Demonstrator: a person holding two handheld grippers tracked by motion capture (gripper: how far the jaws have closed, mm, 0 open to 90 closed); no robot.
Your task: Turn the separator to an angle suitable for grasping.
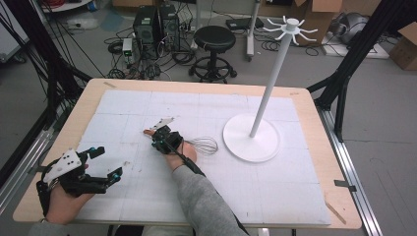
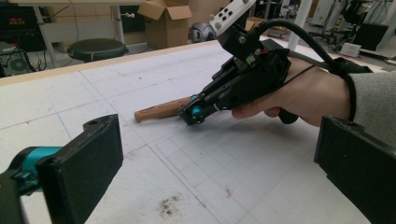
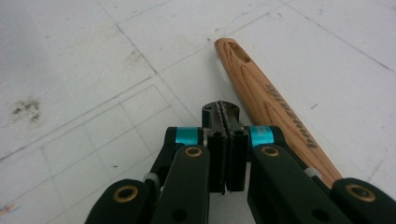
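A whisk lies on the white mat; its wire head (image 1: 204,145) points right and its wooden handle (image 1: 147,132) points left. My right gripper (image 1: 158,139) rests low over the handle. In the right gripper view its jaws (image 3: 225,116) are pressed together with nothing between them, and the handle (image 3: 266,98) lies just beside them on the right. My left gripper (image 1: 109,162) is held open near the table's front left corner, apart from the whisk. The left gripper view looks between its own wide-apart jaws (image 2: 224,172) at the right gripper (image 2: 194,112) and the handle (image 2: 161,109).
A white hanging stand has a round base (image 1: 241,147) just right of the whisk, a tall pole (image 1: 273,73) and hooks on top. The mat (image 1: 275,187) covers most of the wooden table (image 1: 314,113). A stool (image 1: 214,39) and computer cases stand beyond the far edge.
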